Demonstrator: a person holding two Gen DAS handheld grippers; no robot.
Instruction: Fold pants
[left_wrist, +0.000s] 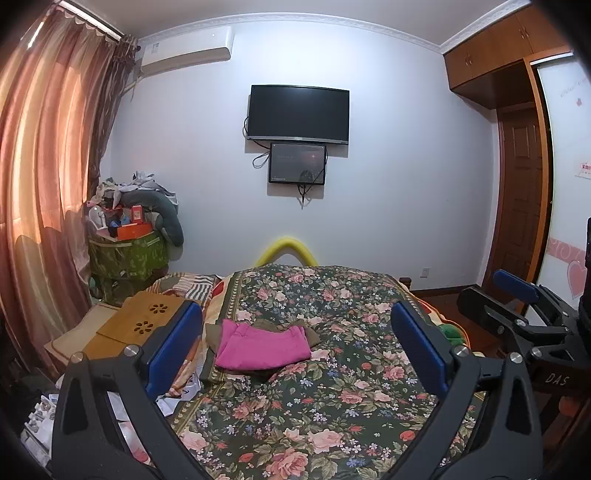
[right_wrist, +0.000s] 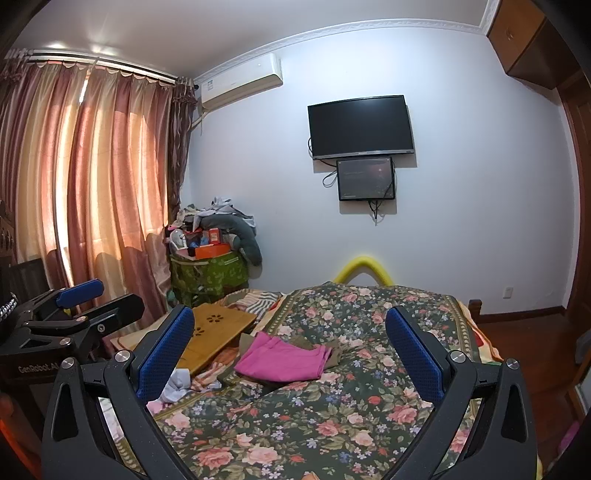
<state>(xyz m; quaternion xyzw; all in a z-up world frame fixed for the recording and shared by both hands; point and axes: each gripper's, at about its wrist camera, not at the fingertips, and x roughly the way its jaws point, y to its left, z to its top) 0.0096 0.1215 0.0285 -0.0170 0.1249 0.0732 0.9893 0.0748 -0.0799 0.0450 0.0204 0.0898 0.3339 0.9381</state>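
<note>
The pink pants (left_wrist: 263, 345) lay folded on the floral bedspread (left_wrist: 317, 413), toward its left side, on top of an olive-brown garment (right_wrist: 334, 352) that showed at the far edge. My left gripper (left_wrist: 297, 350) and right gripper (right_wrist: 290, 354) both hung above the near end of the bed with their blue pads spread wide, grasping nothing. A wooden lap tray (left_wrist: 146, 319) sat just left of the bedspread. On the white wall beyond hung a dark television (left_wrist: 298, 113) with a smaller screen (left_wrist: 297, 163) directly beneath it, and an air conditioner (right_wrist: 240, 79) near the pink curtains (right_wrist: 92, 177). In the corner stood a green fabric bin (right_wrist: 208, 275), heaped above its rim with boxes, clothes and a grey stuffed toy (right_wrist: 236, 230).
</note>
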